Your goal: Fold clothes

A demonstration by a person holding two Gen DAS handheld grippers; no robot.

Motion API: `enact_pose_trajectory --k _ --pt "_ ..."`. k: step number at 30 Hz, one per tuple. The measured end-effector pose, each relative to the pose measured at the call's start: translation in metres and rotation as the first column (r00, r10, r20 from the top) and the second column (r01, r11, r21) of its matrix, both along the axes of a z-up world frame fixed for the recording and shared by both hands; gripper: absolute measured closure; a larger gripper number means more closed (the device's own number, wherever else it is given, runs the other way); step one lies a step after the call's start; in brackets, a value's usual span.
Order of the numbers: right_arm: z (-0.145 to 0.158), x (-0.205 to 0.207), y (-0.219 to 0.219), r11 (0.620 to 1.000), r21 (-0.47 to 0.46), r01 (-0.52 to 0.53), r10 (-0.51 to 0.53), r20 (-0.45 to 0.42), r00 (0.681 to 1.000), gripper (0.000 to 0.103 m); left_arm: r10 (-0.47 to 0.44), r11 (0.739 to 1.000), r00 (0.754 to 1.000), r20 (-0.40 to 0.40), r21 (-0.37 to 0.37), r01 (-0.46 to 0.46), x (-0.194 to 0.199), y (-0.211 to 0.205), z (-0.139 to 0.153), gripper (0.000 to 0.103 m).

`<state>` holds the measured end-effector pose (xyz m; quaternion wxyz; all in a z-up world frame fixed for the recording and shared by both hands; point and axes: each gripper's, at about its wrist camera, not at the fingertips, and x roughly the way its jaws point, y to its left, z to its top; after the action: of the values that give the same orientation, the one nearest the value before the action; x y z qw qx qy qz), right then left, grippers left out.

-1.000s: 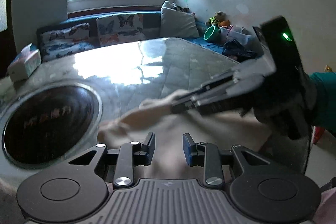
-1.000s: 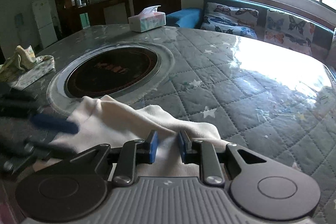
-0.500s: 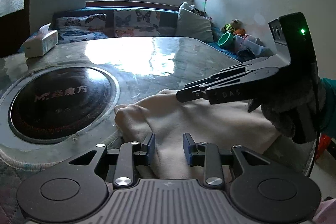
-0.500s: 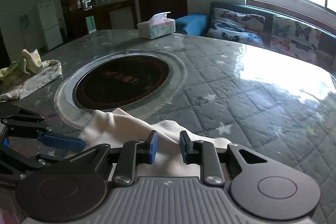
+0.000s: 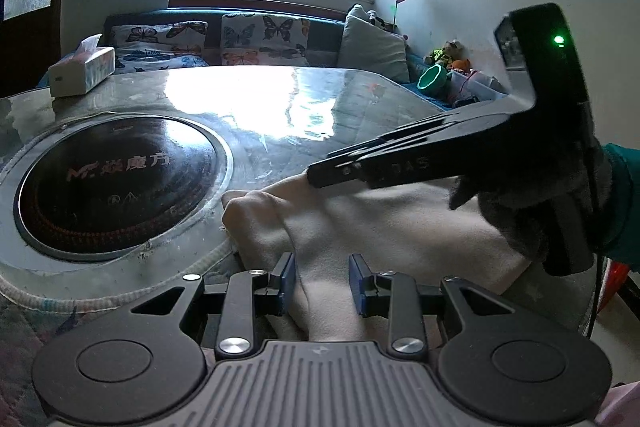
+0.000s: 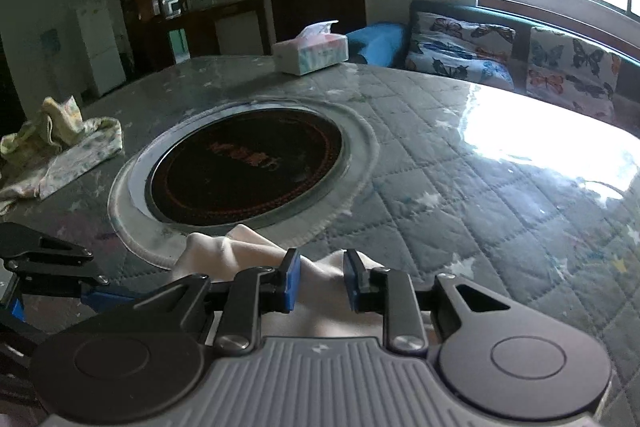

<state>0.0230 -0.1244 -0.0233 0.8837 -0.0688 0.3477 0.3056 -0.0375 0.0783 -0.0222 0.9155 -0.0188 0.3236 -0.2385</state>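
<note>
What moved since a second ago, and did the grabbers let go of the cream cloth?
Both grippers, left gripper and right gripper, pulled back toward the person, dragging the cream cloth away from the round black cooktop. Neither let go. The tissue box and patterned cloth stayed put.

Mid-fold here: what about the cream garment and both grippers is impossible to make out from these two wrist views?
- Cream fleece garment: its near part lies under the gripper body in both views, so its type and fold state are unclear.
- Left gripper: pads straddle a cloth ridge; contact unclear.
- Right gripper: the same; in the left view its fingertips show side-on, their gap hidden.
- Crumpled floral cloth: cut by the right view's left edge.
</note>
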Motion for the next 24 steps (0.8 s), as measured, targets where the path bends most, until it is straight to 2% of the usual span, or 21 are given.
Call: enact_pose_trajectory --k 4,8,16,24 --pt "-0.008 0.005 0.013 0.999 -0.035 -0.018 0.018 -0.005 1.0 0.078 0.004 1.0 1.0 -0.004 -0.001 -0.004 0.0 0.001 0.0 0.071" --pt "0.004 0.0 0.007 1.0 -0.013 -0.028 0.029 0.016 0.999 0.078 0.011 1.0 1.0 0.006 0.004 -0.011 0.0 0.002 0.005 0.071" --pt "0.022 -0.048 -0.014 0.992 -0.07 -0.104 0.109 0.068 0.992 0.078 0.021 1.0 0.999 0.047 0.005 -0.021 0.005 -0.005 0.014 0.072" --pt "0.006 -0.09 -0.016 0.982 -0.11 -0.154 0.16 0.053 0.986 0.079 0.04 0.999 0.999 0.015 0.035 -0.041 0.018 -0.011 -0.001 0.073"
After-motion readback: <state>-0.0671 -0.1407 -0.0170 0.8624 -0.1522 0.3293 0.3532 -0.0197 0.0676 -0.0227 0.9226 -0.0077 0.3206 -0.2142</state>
